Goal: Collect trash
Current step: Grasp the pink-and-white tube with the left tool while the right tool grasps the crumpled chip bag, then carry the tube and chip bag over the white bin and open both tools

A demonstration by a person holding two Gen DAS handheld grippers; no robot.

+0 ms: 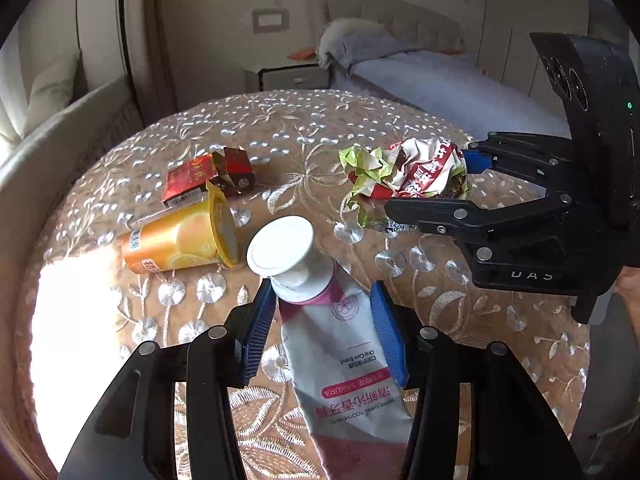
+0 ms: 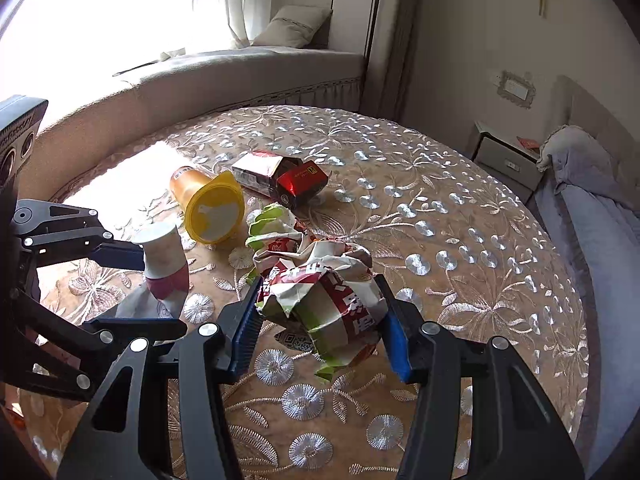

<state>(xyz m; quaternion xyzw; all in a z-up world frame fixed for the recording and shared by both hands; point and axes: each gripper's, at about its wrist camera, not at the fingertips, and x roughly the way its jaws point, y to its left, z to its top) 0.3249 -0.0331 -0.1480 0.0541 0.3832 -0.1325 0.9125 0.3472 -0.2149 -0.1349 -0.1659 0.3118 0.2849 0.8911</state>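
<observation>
A white toothpaste tube (image 1: 344, 364) with a white cap lies between the fingers of my left gripper (image 1: 324, 312), which stands open around it; its left pad touches the tube's neck and the right pad stands apart. It also shows in the right wrist view (image 2: 164, 264). My right gripper (image 2: 320, 308) is shut on a crumpled red, white and green wrapper (image 2: 324, 292), with both blue pads pressed against it. In the left wrist view the right gripper (image 1: 432, 184) holds the wrapper (image 1: 404, 176) at the table's right.
An orange drink cup (image 1: 176, 240) lies on its side next to a red and black cigarette box (image 1: 208, 178) on the round embroidered tablecloth (image 2: 440, 240). A window seat curves behind the table. A bed (image 1: 440, 80) and nightstand stand beyond it.
</observation>
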